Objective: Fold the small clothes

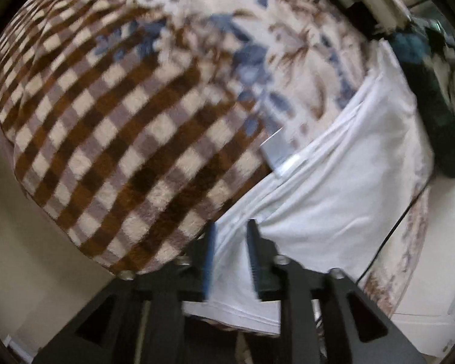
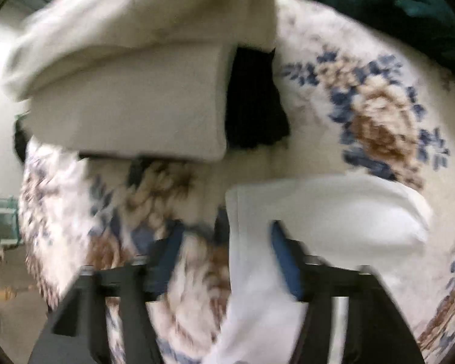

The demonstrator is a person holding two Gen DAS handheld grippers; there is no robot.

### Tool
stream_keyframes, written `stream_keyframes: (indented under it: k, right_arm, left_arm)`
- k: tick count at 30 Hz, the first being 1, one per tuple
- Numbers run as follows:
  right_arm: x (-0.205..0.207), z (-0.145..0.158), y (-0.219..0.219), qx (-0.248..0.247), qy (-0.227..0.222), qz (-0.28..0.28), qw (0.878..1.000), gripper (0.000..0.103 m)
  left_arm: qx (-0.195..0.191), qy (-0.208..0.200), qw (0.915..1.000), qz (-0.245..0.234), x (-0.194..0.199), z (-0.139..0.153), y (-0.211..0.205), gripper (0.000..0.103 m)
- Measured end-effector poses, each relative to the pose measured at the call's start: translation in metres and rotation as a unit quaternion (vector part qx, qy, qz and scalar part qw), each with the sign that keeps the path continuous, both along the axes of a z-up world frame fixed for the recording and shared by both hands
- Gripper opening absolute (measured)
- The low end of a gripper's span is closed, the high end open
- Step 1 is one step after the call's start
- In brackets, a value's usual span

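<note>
White garment [image 1: 333, 188] on brown-checked, blue-flowered blanket [image 1: 112, 127].

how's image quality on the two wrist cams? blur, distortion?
Left wrist: strong fisheye bulge, mild motion smear on the checked blanket; white garment fairly readable. Right wrist: heavier blur, floral blanket and folded cream stack smeared, right gripper edges soft.

Right gripper [image 2: 227, 257] open, over white garment [image 2: 333, 212]
</note>
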State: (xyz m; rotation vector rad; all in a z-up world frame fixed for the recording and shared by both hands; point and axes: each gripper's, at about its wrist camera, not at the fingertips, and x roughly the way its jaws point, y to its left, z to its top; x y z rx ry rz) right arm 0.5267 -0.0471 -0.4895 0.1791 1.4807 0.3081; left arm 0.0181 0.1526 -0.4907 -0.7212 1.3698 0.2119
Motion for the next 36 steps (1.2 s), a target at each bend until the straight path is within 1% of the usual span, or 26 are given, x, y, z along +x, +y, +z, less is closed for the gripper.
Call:
stream_keyframes:
  k: [1,2,3,4,5,6,7,11,13,14,15,17,18,19,21,22,23,24,25,26,27,30,32,34,35,36]
  right_arm:
    - [-0.012,0.011,-0.008,0.006,-0.006,0.005,1.000,0.069]
    - [-0.030,0.022,-0.019,0.011,-0.010,0.009,1.000,0.069]
    - [-0.049,0.030,-0.030,0.017,-0.012,0.010,1.000,0.075]
    - [-0.071,0.035,-0.041,0.025,-0.007,0.007,1.000,0.081]
    - [-0.096,0.039,-0.055,0.032,0.002,0.002,0.999,0.082]
    - [-0.120,0.042,-0.068,0.039,0.010,-0.004,0.999,0.082]
    - [-0.157,0.042,-0.080,0.043,0.024,-0.012,0.999,0.082]
    - [-0.275,0.019,-0.120,0.034,0.093,-0.056,0.993,0.082]
    - [-0.340,-0.005,-0.130,0.049,0.147,-0.073,0.985,0.082]
    - [-0.365,-0.013,-0.132,0.052,0.161,-0.077,0.983,0.082]
    - [-0.399,-0.028,-0.132,0.055,0.189,-0.086,0.977,0.081]
    - [-0.441,-0.052,-0.126,0.060,0.212,-0.097,0.971,0.072]
    - [-0.465,-0.064,-0.124,0.060,0.223,-0.104,0.967,0.064]
    - [-0.479,-0.071,-0.121,0.059,0.228,-0.108,0.966,0.059]
    - [-0.500,-0.080,-0.120,0.077,0.229,-0.131,0.962,0.055]
    - [-0.509,-0.083,-0.119,0.085,0.222,-0.142,0.961,0.054]
    - [-0.515,-0.084,-0.118,0.091,0.212,-0.152,0.961,0.051]
    - [-0.519,-0.086,-0.117,0.094,0.203,-0.161,0.961,0.035]
    - [-0.522,-0.087,-0.117,0.099,0.198,-0.168,0.961,0.014]
    - [-0.524,-0.087,-0.119,0.105,0.197,-0.173,0.959,0.008]
    - [-0.527,-0.086,-0.117,0.111,0.191,-0.182,0.958,0.005]
    - [-0.538,-0.068,-0.112,0.105,0.156,-0.185,0.965,0.004]
    - [-0.545,-0.059,-0.115,0.086,0.144,-0.179,0.969,0.004]
    - [-0.546,-0.063,-0.115,0.054,0.150,-0.169,0.973,0.004]
    - [-0.546,-0.067,-0.113,0.043,0.159,-0.166,0.972,0.004]
    - [-0.543,-0.068,-0.109,0.038,0.166,-0.166,0.971,0.004]
  left_arm:
    - [-0.005,-0.007,1.0000,0.000,-0.001,0.005,0.004,0.030]
    - [-0.011,-0.016,0.9998,-0.003,0.000,0.011,0.008,0.035]
    - [-0.016,-0.023,0.9996,-0.005,0.000,0.016,0.010,0.040]
    - [-0.018,-0.027,0.9994,-0.009,0.002,0.017,0.012,0.043]
    - [-0.014,-0.029,0.9993,-0.018,0.004,0.021,0.013,0.048]
    - [-0.006,-0.027,0.9992,-0.028,0.006,0.023,0.011,0.049]
    - [0.002,-0.026,0.9989,-0.040,0.009,0.024,0.007,0.049]
    - [0.038,-0.010,0.9953,-0.088,0.023,0.011,-0.018,0.049]
    - [0.064,0.006,0.9908,-0.119,0.025,0.000,-0.029,0.049]
    - [0.067,0.011,0.9892,-0.130,0.025,-0.006,-0.034,0.049]
    - [0.071,0.019,0.9875,-0.139,0.024,-0.012,-0.037,0.049]
    - [0.074,0.028,0.9848,-0.155,0.019,-0.023,-0.043,0.049]
    - [0.082,0.029,0.9832,-0.160,0.016,-0.026,-0.045,0.049]
    - [0.087,0.022,0.9817,-0.168,0.013,-0.027,-0.046,0.049]
    - [0.095,0.011,0.9785,-0.183,0.008,-0.028,-0.050,0.048]
    - [0.098,0.004,0.9773,-0.188,0.006,-0.028,-0.052,0.045]
    - [0.102,-0.007,0.9755,-0.195,0.004,-0.026,-0.054,0.025]
    - [0.108,-0.012,0.9738,-0.200,0.002,-0.026,-0.056,0.006]
    - [0.106,-0.020,0.9729,-0.205,-0.001,-0.026,-0.057,0.005]
    - [0.107,-0.027,0.9727,-0.204,-0.006,-0.022,-0.056,0.003]
    - [0.105,-0.036,0.9734,-0.201,-0.010,-0.016,-0.056,0.002]
    - [0.097,-0.041,0.9739,-0.201,-0.017,-0.004,-0.050,0.001]
    - [0.089,-0.016,0.9758,-0.199,-0.021,-0.018,-0.039,0.001]
    - [0.056,0.005,0.9790,-0.196,-0.019,-0.032,-0.029,0.003]
    - [0.049,0.008,0.9792,-0.196,-0.016,-0.030,-0.026,0.006]
    - [0.040,0.012,0.9788,-0.200,-0.012,-0.026,-0.024,0.006]
